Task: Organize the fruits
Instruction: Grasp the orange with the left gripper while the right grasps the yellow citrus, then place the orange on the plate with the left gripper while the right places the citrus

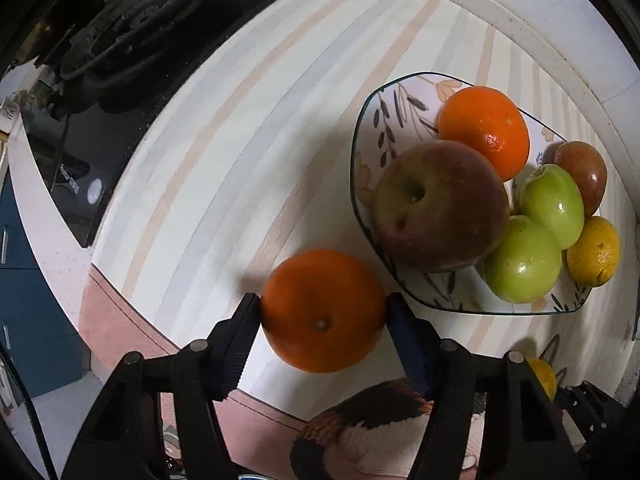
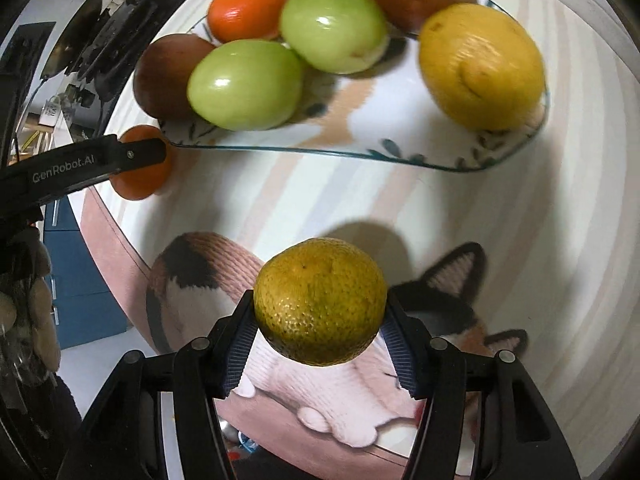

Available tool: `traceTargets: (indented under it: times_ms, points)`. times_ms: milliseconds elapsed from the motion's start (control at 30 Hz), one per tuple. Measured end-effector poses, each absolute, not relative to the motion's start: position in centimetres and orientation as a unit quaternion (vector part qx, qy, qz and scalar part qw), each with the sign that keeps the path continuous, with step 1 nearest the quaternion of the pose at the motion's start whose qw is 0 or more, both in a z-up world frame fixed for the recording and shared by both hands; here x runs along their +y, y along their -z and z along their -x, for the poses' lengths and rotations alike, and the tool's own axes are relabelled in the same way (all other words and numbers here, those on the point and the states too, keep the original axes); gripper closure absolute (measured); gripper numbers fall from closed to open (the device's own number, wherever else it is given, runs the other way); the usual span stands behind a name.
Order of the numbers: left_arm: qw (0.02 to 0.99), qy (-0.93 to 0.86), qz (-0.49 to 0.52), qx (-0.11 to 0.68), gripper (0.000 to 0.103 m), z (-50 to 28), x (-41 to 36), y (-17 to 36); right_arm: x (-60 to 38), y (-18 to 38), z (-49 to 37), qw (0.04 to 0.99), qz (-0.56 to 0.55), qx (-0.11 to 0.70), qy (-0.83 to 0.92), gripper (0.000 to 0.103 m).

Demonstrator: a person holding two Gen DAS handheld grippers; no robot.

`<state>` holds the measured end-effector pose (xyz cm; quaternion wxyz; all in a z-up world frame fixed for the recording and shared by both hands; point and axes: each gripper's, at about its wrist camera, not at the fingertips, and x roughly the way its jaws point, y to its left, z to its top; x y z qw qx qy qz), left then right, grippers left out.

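**Two citrus clamped, plate part-filled**

1. Left gripper: your pads press both flanks of the orange, which sits on the striped mat just beside the plate's near corner. The fruit looks to be resting on the mat, not lifted. You point almost straight down, which suits a round fruit: pads meet it at its widest line, so it is less likely to squirt out.

2. Right gripper: jaws clamped across the greenish-yellow citrus, over the cat picture printed on the mat. Whether the fruit is clear of the surface cannot be told for sure; its shadow falls just behind it.

3. Plate, floral, glass-rimmed: holds a large brownish apple, a tangerine, two green fruits touching each other, a small reddish-brown fruit and a lemon at the rim. The pile crowds one side; the near-right part is bare, likely the best spot for your two.

4. Gas hob: well apart, beyond the mat.

Judgement: both pickups are at the grasp stage; lifting and placing remain. Round fruit may roll on landing, so set each against a neighbour.
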<state>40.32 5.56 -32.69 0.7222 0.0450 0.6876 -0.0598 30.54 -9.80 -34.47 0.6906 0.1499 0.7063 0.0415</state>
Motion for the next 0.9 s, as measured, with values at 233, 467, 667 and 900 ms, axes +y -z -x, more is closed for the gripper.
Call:
traceTargets:
  times_ms: [233,467,667,900]
  points:
    - [0.717,0.076,-0.024,0.693,0.042,-36.1,4.7,32.3,-10.5,34.7,-29.6,0.689,-0.150,0.708,-0.042,0.040]
    - [0.713,0.082,-0.016,0.696,0.042,-32.4,3.5,32.6,-10.2,34.8,-29.5,0.699,-0.153,0.697,-0.044,0.040]
    - [0.732,0.093,-0.013,0.675,0.042,-31.5,3.1,29.7,-11.8,32.0,-29.7,0.716,-0.174,0.675,-0.050,0.041]
    - [0.766,0.126,0.003,0.631,0.042,-35.6,3.2,22.8,-13.9,25.8,-34.9,0.750,-0.203,0.626,-0.069,0.041]
